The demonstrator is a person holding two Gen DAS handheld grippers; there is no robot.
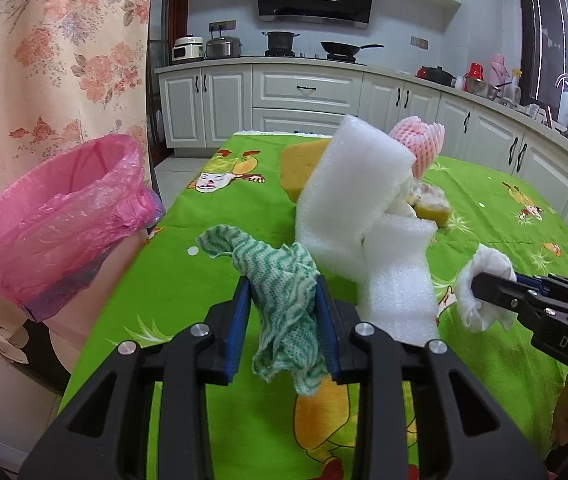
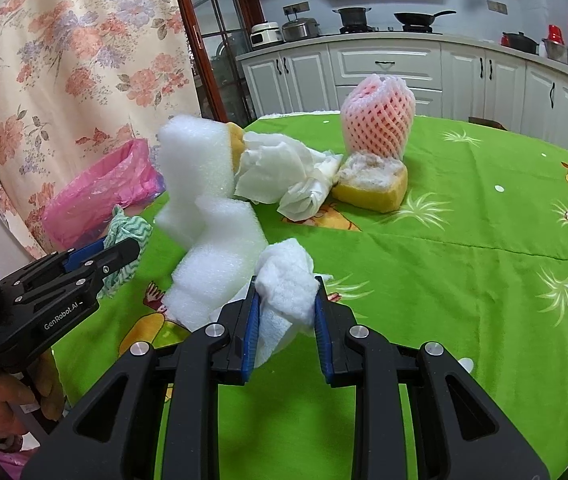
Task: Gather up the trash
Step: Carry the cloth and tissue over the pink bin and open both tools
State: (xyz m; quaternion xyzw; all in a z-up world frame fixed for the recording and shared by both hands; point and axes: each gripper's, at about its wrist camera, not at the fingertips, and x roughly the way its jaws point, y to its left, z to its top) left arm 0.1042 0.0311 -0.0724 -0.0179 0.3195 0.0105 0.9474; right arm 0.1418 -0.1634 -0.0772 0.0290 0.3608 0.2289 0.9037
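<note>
My left gripper (image 1: 284, 284) is shut on a green-and-white patterned cloth (image 1: 284, 300) and holds it above the green table (image 1: 187, 280); it also shows in the right wrist view (image 2: 121, 258). My right gripper (image 2: 287, 294) is shut on a crumpled white tissue (image 2: 286, 276), also seen in the left wrist view (image 1: 480, 292). A bin lined with a pink bag (image 1: 63, 216) stands off the table's left edge. White foam sheet (image 1: 364, 208), a pink foam fruit net (image 2: 378, 118), a fruit peel (image 2: 372, 184) and crumpled white paper (image 2: 284, 176) lie on the table.
A yellow sponge (image 1: 304, 160) lies behind the foam. A floral curtain (image 1: 55, 60) hangs behind the bin. White kitchen cabinets (image 1: 308, 92) with pots stand beyond the table. My hand (image 2: 15, 396) grips the left tool.
</note>
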